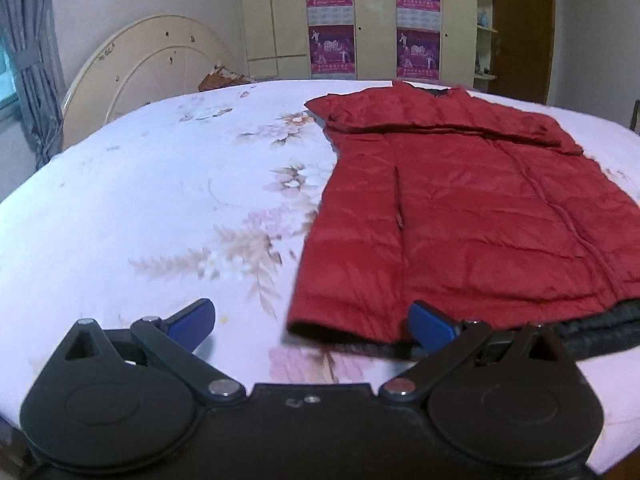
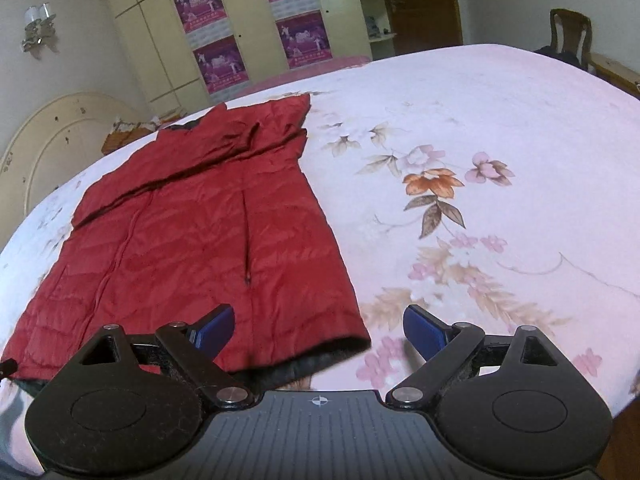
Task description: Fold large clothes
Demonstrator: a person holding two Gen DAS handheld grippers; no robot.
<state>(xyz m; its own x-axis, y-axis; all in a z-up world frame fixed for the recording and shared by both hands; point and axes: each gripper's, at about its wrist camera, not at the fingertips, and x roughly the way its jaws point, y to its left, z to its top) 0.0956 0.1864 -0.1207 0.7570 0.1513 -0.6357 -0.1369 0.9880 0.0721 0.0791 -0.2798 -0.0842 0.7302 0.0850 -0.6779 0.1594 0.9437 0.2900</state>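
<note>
A red quilted jacket (image 1: 460,216) lies flat on the floral bed sheet (image 1: 140,208), its sleeves folded across the chest and a dark lining showing along the near hem. In the left wrist view my left gripper (image 1: 312,326) stands open at the hem's near left corner, with its right blue fingertip (image 1: 430,326) over the hem edge. The right wrist view shows the same jacket (image 2: 192,240) on the left. My right gripper (image 2: 318,332) is open at the hem's near right corner, its left fingertip (image 2: 214,330) above the red fabric. Neither gripper holds anything.
A cream headboard (image 1: 140,72) stands at the left end of the bed. Cream wardrobes (image 1: 360,20) with purple posters line the far wall, beside a brown door (image 2: 420,4). A wooden chair (image 2: 568,36) stands beyond the bed's far right. A grey curtain (image 1: 28,60) hangs at left.
</note>
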